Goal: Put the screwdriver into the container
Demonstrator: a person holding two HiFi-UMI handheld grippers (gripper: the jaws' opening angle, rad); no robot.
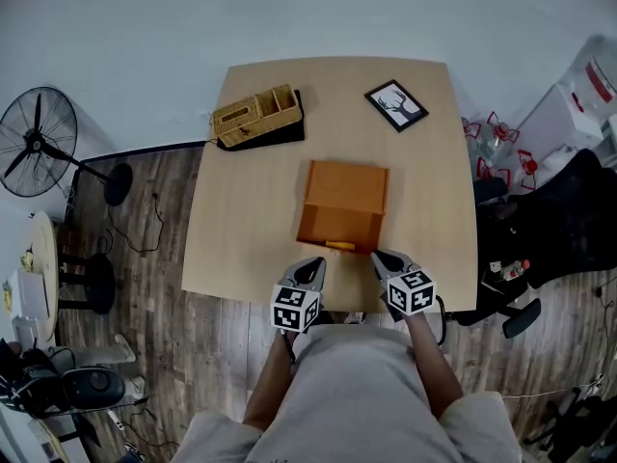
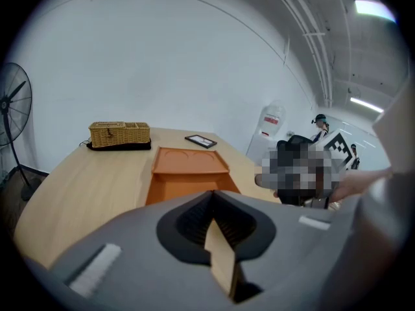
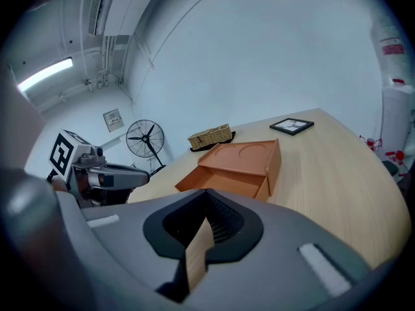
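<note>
An orange container stands mid-table with its drawer pulled out toward me. A slim yellowish screwdriver lies along the drawer's front edge. In the gripper views the jaws hide it. My left gripper hovers at the table's near edge, just left of the drawer, shut with nothing held. My right gripper sits just right of the drawer, also shut and empty. The left gripper faces the container from in front. The right gripper sees the container from the right.
A wicker basket on a black mat stands at the far left corner and a framed picture at the far right. The wooden table has bare wood on both sides of the container. A fan stands on the floor at left.
</note>
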